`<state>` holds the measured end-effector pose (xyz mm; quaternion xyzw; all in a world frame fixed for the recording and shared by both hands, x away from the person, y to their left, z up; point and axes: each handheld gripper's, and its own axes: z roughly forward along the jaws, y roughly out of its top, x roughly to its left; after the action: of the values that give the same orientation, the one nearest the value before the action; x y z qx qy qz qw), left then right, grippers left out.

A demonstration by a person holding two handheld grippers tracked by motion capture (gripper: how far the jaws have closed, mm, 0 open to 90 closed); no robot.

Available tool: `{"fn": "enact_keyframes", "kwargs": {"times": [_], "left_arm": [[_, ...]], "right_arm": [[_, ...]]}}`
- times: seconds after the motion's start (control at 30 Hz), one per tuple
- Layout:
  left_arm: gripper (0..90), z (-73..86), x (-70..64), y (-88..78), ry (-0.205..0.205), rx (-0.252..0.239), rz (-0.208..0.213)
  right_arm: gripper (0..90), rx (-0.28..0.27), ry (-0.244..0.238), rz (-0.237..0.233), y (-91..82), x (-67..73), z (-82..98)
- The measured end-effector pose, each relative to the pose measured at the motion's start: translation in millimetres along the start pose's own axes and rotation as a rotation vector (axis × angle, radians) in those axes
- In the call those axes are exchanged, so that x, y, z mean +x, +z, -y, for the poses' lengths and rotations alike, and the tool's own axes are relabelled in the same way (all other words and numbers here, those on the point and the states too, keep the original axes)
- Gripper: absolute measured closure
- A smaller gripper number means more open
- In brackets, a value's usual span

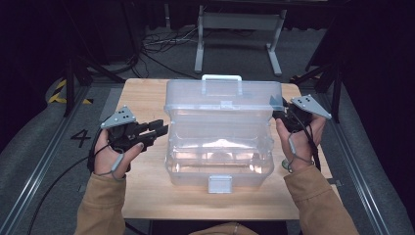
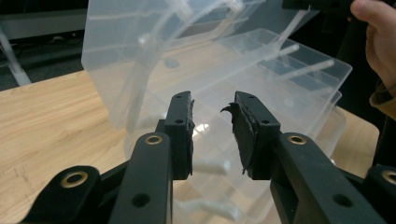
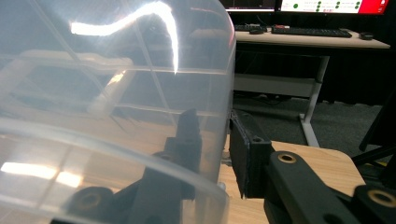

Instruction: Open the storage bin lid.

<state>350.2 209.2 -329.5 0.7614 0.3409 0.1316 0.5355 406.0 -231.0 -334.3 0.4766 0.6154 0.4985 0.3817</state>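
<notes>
My right gripper (image 3: 212,154) has its two black jaws on either side of the raised lid wall of the clear plastic hinged toolbox (image 1: 220,129), which sits mid-table on the pale wooden table (image 1: 142,93), propping it open. My left gripper (image 2: 212,135) waits beside the box, jaws apart and empty, free to reach inside.

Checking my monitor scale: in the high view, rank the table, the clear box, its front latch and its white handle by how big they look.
1. table
2. clear box
3. white handle
4. front latch

Handle and latch look close in size; the handle sits farther from the camera, so that order is unsure.
</notes>
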Motion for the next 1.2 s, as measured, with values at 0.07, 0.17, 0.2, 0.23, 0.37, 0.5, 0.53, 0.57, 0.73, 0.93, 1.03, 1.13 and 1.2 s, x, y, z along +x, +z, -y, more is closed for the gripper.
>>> {"fn": "enact_keyframes", "kwargs": {"times": [0.07, 0.17, 0.2, 0.23, 0.37, 0.5, 0.53, 0.57, 0.73, 0.93, 1.03, 1.13, 1.2], "left_arm": [[68.2, 1.2, -1.1, -0.7, 0.006, 0.006, 0.002], [67.6, 5.0, -8.2, -3.9, 0.029, 0.026, 0.026], [66.9, 6.0, -11.1, -5.0, 0.037, 0.029, 0.035], [66.2, 6.8, -13.0, -6.0, 0.044, 0.035, 0.044], [65.1, 14.2, -20.3, -8.7, 0.049, 0.067, 0.069], [65.1, 20.7, -22.4, -9.4, 0.053, 0.093, 0.083], [64.7, 22.9, -22.6, -9.4, 0.059, 0.101, 0.083], [63.8, 24.8, -22.7, -9.0, 0.065, 0.104, 0.085], [62.3, 33.0, -23.4, -4.0, 0.068, 0.140, 0.108], [59.6, 39.5, -24.1, 4.3, 0.084, 0.165, 0.144], [58.2, 43.6, -24.3, 10.8, 0.095, 0.187, 0.155], [55.9, 45.5, -25.3, 15.5, 0.108, 0.196, 0.166], [56.0, 46.5, -26.0, 17.8, 0.112, 0.206, 0.177]], "right_arm": [[74.4, -0.004, 0.005, 0.000, 0.8, 0.1, -0.8], [74.4, -0.013, 0.012, -0.001, 2.2, -0.3, -1.6], [74.4, -0.016, 0.014, -0.001, 2.7, -0.3, -2.0], [74.4, -0.018, 0.014, -0.002, 3.0, -0.4, -2.6], [74.6, -0.029, 0.005, 0.005, 4.2, -0.4, -5.2], [75.1, -0.028, 0.007, 0.007, 5.6, -0.8, -7.6], [75.3, -0.033, 0.006, 0.008, 6.2, -0.8, -8.1], [75.4, -0.030, 0.004, 0.012, 6.7, -0.8, -8.9], [76.4, -0.031, -0.008, 0.028, 9.2, 0.0, -12.3], [79.9, -0.036, -0.037, 0.048, 11.6, -0.3, -15.2], [80.7, -0.031, -0.043, 0.049, 12.4, -1.1, -15.9], [80.7, -0.026, -0.041, 0.046, 13.3, -2.1, -16.5], [80.7, -0.021, -0.044, 0.044, 14.5, -2.9, -17.3]]}}
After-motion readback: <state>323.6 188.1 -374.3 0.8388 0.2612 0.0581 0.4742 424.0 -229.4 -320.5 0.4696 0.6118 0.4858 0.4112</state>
